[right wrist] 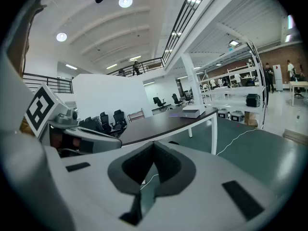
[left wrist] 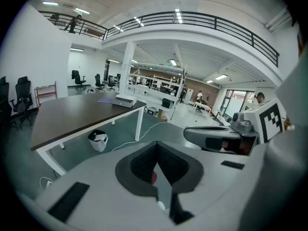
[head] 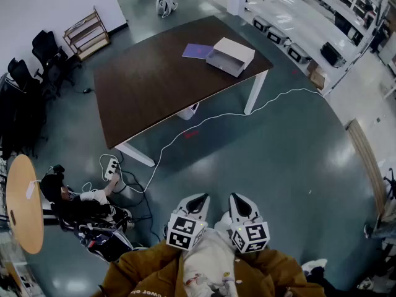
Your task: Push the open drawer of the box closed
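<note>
A white box (head: 231, 55) lies near the far right corner of the dark brown table (head: 161, 85), its drawer sticking out a little on the near left side. A purple notebook (head: 197, 51) lies right beside it. Both grippers are held close to my body, far from the table. The left gripper (head: 197, 198) and the right gripper (head: 238, 198) are side by side, jaws shut with nothing in them. In the left gripper view, the box (left wrist: 123, 101) is small beyond the left gripper (left wrist: 157, 143). In the right gripper view, the box (right wrist: 191, 112) sits far past the right gripper (right wrist: 153, 143).
A person (head: 80, 206) sits on the floor at lower left by a power strip (head: 111, 166), with a white cable (head: 247, 111) trailing across the green floor. A round wooden table (head: 23, 203) and office chairs (head: 25, 85) stand at left. A bin (left wrist: 98, 140) sits under the table.
</note>
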`<state>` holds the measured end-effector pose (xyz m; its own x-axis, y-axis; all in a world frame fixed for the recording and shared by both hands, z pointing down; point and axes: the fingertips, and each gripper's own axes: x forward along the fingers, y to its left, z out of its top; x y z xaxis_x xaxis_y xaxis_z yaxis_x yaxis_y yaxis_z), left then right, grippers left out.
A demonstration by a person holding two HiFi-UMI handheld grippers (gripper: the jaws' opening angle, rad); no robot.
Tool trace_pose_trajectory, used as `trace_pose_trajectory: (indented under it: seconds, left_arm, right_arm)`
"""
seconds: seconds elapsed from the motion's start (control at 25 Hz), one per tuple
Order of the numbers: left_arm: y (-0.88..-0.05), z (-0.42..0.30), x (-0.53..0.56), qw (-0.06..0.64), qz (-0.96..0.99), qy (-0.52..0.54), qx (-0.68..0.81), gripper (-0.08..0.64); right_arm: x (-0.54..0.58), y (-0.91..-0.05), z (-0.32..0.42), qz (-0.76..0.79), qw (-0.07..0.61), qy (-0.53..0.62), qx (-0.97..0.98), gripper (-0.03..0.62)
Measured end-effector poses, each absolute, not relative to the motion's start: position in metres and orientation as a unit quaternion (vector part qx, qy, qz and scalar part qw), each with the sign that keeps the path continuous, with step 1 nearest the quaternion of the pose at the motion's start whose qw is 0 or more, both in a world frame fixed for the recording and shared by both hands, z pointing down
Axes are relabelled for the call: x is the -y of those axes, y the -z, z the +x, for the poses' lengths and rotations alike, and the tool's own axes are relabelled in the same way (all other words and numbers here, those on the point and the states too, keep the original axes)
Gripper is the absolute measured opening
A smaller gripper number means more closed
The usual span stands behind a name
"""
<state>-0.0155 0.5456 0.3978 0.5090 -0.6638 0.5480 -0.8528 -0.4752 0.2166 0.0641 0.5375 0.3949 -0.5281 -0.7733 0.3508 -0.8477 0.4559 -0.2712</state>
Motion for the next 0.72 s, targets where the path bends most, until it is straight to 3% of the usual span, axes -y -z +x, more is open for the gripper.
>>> trace_pose_trajectory:
  seconds: [0.72]
  left_arm:
    - [-0.387,-0.020,-0.569,0.239,0.840,-0.191,0.448,0.006]
  right_arm:
    - [-0.560,-0.380,0.051,0.462,0.066,-0.205,0.860,0.008]
